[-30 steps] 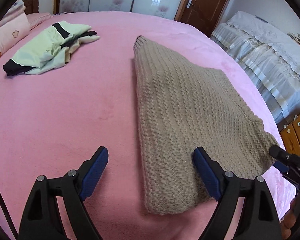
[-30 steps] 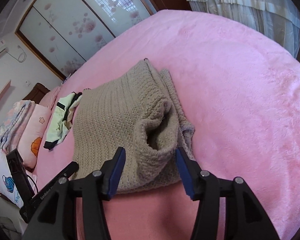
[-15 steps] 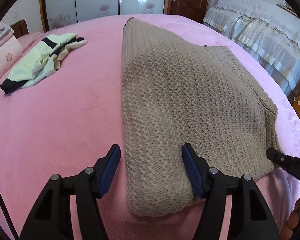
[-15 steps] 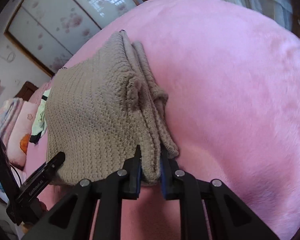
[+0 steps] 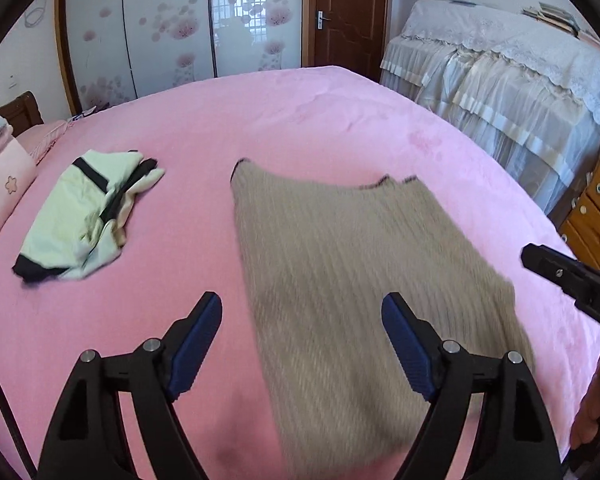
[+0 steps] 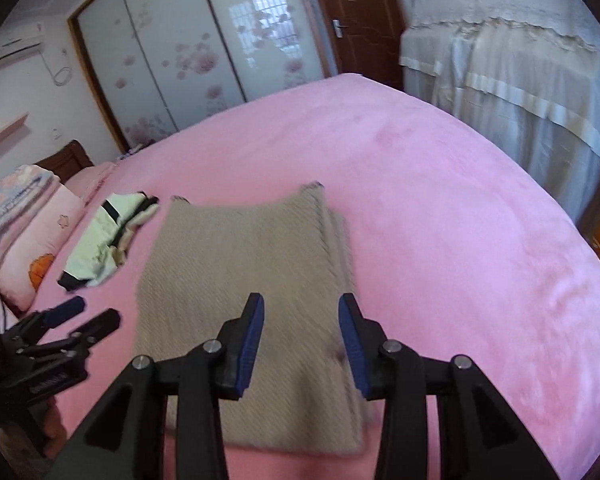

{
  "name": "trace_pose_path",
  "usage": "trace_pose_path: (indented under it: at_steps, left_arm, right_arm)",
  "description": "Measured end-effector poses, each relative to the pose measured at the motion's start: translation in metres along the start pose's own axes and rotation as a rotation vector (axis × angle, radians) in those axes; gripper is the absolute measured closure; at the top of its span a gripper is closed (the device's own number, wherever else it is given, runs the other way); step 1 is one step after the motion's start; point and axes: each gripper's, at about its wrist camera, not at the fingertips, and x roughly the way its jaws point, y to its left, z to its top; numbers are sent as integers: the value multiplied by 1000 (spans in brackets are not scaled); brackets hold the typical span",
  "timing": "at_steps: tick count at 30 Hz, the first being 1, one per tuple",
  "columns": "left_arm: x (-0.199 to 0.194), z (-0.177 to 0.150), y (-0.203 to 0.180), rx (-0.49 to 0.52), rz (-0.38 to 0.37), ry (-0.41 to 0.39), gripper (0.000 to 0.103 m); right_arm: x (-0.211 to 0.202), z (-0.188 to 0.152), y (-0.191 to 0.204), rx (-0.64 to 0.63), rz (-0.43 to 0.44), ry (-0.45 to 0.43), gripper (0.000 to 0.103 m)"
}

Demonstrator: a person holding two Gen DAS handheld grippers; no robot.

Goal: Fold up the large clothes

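A beige knitted sweater (image 5: 348, 280) lies folded into a rectangle on the pink bed (image 5: 308, 120); it also shows in the right wrist view (image 6: 244, 280). My left gripper (image 5: 302, 340) is open and empty, above the sweater's near left edge. My right gripper (image 6: 301, 340) is open and empty, above the sweater's near right part. The left gripper shows in the right wrist view (image 6: 84, 316), and the right gripper's tip shows at the right of the left wrist view (image 5: 564, 276).
A folded pale green and black garment (image 5: 88, 216) lies left of the sweater, also in the right wrist view (image 6: 108, 240). Pillows (image 6: 32, 224) sit at the left. A covered cabinet (image 5: 512, 92) and wooden drawers (image 5: 596, 216) stand right of the bed.
My right gripper was shut on the sweater's edge half a second ago and has let go and opened. Both grippers have lifted back. The sweater now lies flat.
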Motion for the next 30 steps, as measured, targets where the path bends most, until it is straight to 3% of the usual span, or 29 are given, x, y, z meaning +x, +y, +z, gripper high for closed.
trace_pose_path:
  at_steps: [5, 6, 8, 10, 19, 23, 28, 29, 30]
  left_arm:
    - [60, 41, -5, -61, -38, 38, 22]
    - [76, 44, -6, -61, -19, 62, 22]
    - [105, 41, -4, -65, 20, 131, 23]
    - [123, 33, 1, -76, 4, 151, 17]
    - [107, 30, 12, -115, -67, 134, 14]
    - [65, 38, 11, -73, -156, 93, 14]
    - [6, 56, 15, -79, -195, 89, 14]
    - [-4, 60, 16, -75, -197, 94, 14]
    - [-17, 65, 15, -63, -189, 97, 13]
  right_arm:
    - [87, 37, 16, -7, 51, 88, 64]
    - [105, 38, 12, -5, 33, 120, 64]
    - [134, 31, -4, -17, -96, 163, 68]
    - [148, 19, -23, -23, -79, 186, 74]
    - [94, 18, -32, 2, -25, 141, 71]
    - [47, 31, -38, 20, -3, 103, 68]
    - [-14, 47, -34, -17, 3, 33, 65]
    - [-24, 50, -31, -36, 7, 25, 60]
    - [-34, 54, -27, -55, 10, 22, 44]
